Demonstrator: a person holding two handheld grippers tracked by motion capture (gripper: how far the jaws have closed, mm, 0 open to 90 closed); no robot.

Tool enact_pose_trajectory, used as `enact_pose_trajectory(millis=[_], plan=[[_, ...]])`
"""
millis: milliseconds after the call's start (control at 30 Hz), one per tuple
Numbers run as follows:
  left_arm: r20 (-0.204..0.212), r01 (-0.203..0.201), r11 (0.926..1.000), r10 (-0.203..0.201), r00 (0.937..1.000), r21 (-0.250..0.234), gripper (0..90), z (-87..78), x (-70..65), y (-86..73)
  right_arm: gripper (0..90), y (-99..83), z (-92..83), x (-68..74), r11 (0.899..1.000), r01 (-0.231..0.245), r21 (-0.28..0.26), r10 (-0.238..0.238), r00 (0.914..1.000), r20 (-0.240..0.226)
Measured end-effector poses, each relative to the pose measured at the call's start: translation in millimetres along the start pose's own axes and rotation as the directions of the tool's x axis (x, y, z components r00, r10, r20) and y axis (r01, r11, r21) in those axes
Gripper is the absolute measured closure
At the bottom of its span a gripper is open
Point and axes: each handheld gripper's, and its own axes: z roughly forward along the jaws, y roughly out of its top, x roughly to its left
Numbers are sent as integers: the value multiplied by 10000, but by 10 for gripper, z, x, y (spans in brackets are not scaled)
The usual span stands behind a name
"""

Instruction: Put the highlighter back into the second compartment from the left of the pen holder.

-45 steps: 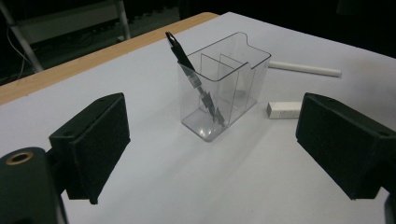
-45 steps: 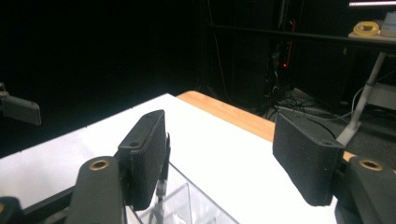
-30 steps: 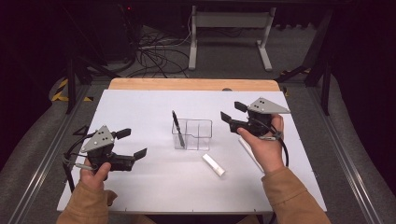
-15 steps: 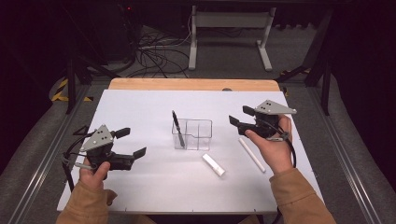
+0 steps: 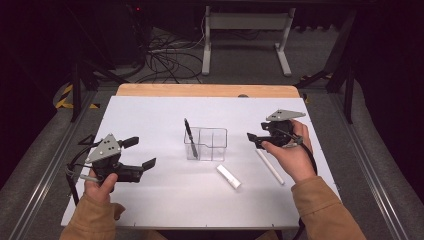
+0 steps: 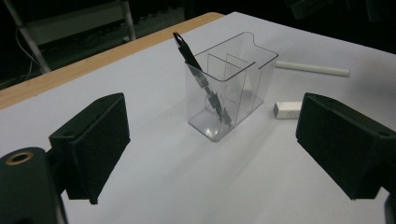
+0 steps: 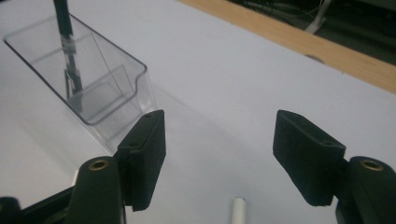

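Long white stick (image 5: 270,166) lies flat on the white table (image 5: 165,195), just right of the clear plastic divided holder (image 5: 206,144), and the right gripper (image 5: 256,138) hovers over its far end, jaws apart, nothing between them; its tip shows below those jaws. A black pen (image 5: 189,138) leans in the holder's left compartment. A small white block (image 5: 228,176) lies in front. Left gripper (image 5: 141,153) waits wide open, empty

Tan sleeves (image 5: 327,210), black grippers, left (image 5: 137,154) and right (image 5: 251,138), grey three-cornered top plates, black foam-faced jaws, brass-ringed screw holes, black trailing cables.
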Motion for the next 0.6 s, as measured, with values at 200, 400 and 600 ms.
enact_pose_trajectory(millis=[200, 400, 600], plan=[[-2, -31, 10000, 31, 10000, 16, 105, -1, 1, -10, 373, -44, 117, -40, 9922, 2, 1250, -1, 10000, -10], [-13, -9, 10000, 9, 10000, -3, 105, -8, 15, -17, 412, -100, 258, -47, 9717, 91, 2361, -61, 9999, -135], [-30, -38, 10000, 38, 10000, -8, 104, -9, 13, -17, 448, -137, 360, -49, 9424, -18, 3345, 51, 9999, -89]])
